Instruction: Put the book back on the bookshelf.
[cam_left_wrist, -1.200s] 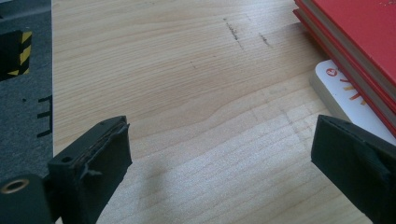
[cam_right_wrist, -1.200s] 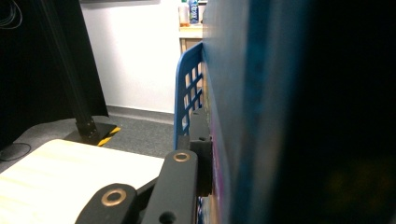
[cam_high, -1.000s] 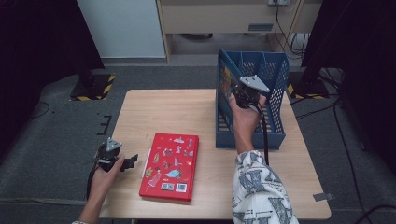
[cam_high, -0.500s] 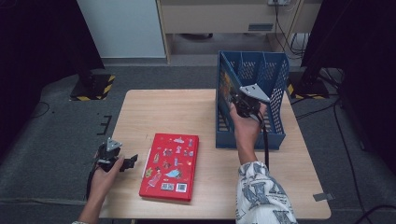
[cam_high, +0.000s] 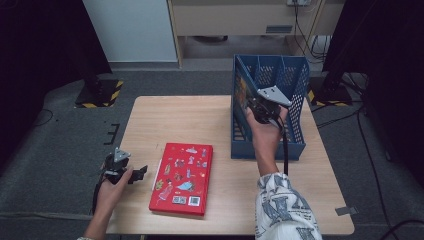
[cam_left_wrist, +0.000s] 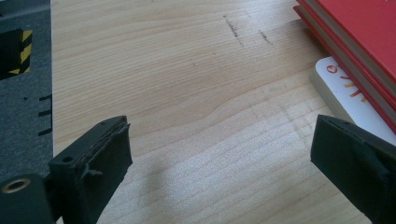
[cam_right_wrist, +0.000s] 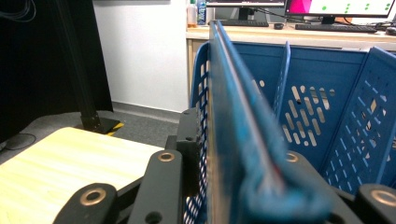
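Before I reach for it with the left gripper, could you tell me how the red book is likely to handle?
The red book looks stiff: a flat hard cover. It lies flat, so it should slide rather than roll or tip. In the left gripper view more red covers and a white book lie beneath it, so pushing may shift the stack.

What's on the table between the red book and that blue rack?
Nothing: in the high view, only bare tabletop separates the red book from the blue rack.
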